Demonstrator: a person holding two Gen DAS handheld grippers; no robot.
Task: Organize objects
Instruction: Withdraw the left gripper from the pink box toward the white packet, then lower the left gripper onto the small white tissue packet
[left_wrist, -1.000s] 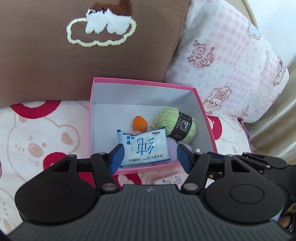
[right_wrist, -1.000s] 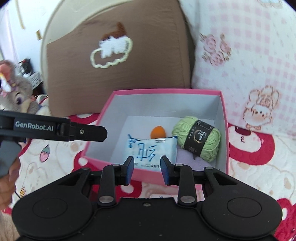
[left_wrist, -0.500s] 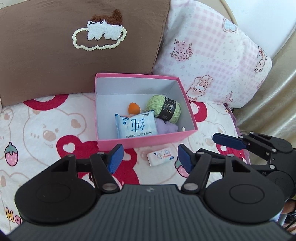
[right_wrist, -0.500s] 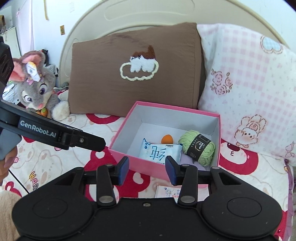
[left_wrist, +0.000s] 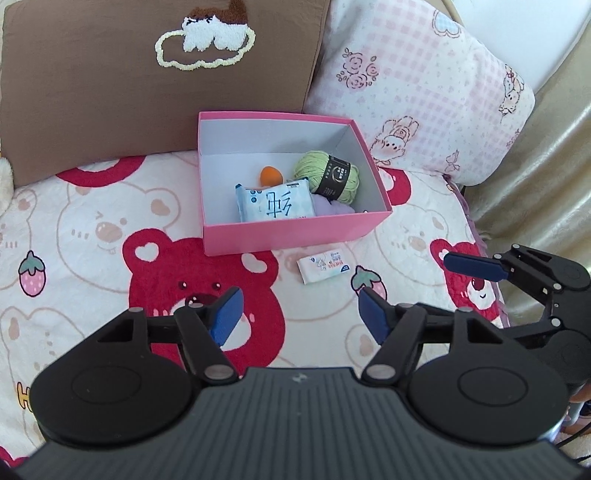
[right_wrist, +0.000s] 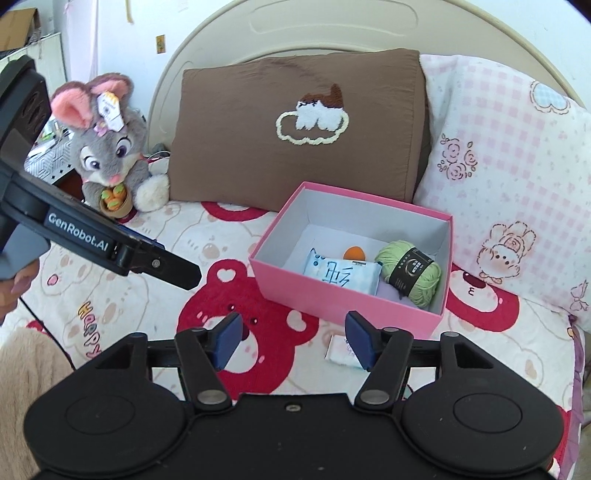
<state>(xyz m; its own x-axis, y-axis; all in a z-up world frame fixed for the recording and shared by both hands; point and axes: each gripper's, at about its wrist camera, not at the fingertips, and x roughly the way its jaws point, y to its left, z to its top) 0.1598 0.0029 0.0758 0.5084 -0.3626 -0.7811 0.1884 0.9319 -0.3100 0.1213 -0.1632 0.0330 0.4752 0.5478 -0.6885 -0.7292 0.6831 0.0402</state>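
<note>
Both the left gripper (left_wrist: 299, 315) and right gripper (right_wrist: 291, 338) hovered wide open and empty above the bed (left_wrist: 92, 229), apparently poised to collect the small white packet (left_wrist: 323, 265) lying just outside the pink box (left_wrist: 295, 232), which already held a tissue pack (left_wrist: 275, 203), green yarn (left_wrist: 327, 177) and an orange sponge (left_wrist: 270, 175).

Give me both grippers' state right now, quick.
Left gripper: open, holding nothing.
Right gripper: open, holding nothing.
</note>
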